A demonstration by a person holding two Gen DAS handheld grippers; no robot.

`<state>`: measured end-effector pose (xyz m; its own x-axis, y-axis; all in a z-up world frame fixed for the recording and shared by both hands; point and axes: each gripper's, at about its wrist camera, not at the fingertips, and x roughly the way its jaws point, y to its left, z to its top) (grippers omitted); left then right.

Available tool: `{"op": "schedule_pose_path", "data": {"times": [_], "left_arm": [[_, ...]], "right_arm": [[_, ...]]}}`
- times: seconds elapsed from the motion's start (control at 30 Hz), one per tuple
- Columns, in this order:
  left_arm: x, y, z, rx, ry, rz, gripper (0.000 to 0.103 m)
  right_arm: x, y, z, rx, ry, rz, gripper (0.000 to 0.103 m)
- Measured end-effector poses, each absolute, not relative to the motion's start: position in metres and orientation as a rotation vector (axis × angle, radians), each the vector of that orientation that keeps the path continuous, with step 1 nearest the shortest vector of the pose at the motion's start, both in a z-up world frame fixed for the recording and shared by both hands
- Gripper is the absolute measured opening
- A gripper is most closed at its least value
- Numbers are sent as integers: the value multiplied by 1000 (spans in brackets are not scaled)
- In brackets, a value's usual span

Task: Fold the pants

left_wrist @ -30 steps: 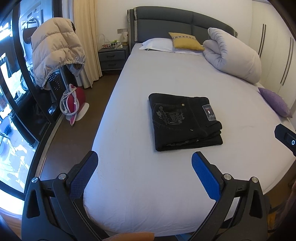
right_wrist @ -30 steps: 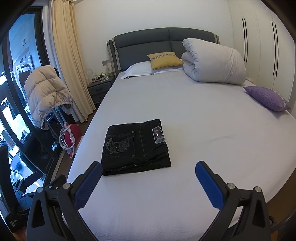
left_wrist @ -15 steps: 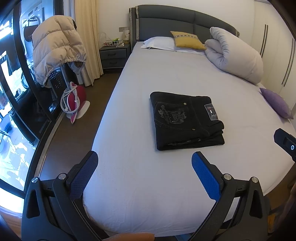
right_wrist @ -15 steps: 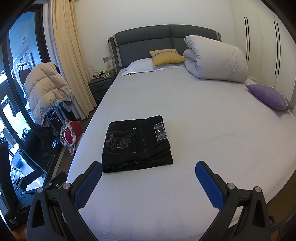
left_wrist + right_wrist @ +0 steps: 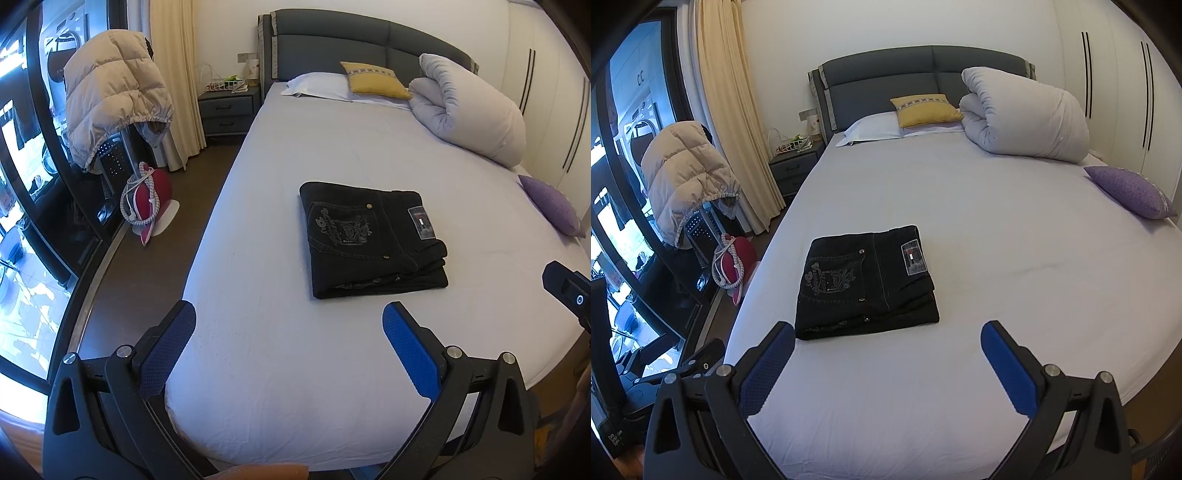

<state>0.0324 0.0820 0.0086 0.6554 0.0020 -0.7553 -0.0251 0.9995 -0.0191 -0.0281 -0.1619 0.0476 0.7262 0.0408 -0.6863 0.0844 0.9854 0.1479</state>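
Black pants (image 5: 369,240) lie folded into a compact rectangle on the white bed (image 5: 332,350), with an embroidered back pocket and a label patch facing up. They also show in the right wrist view (image 5: 866,282). My left gripper (image 5: 290,332) is open and empty, held above the near part of the bed, short of the pants. My right gripper (image 5: 886,350) is open and empty, just in front of the pants' near edge. Part of the right gripper's body (image 5: 569,291) shows at the right edge of the left wrist view.
A rolled white duvet (image 5: 1023,114), a yellow cushion (image 5: 925,109) and a white pillow (image 5: 871,129) lie at the headboard. A purple cushion (image 5: 1130,192) lies at the bed's right side. A beige puffer jacket (image 5: 110,92), a nightstand (image 5: 227,110) and a red object (image 5: 147,199) stand left of the bed.
Both grippers have drawn back slightly from the bed and stay open. The folded pants have not moved.
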Motion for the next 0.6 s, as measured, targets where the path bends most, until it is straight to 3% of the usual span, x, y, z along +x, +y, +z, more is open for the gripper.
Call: {"op": "schedule_pose_path", "data": {"times": [0.6], "left_arm": [[31, 82, 7, -30, 862, 20, 103]], "right_arm": [[-29, -161, 46, 174, 764, -23, 103]]}}
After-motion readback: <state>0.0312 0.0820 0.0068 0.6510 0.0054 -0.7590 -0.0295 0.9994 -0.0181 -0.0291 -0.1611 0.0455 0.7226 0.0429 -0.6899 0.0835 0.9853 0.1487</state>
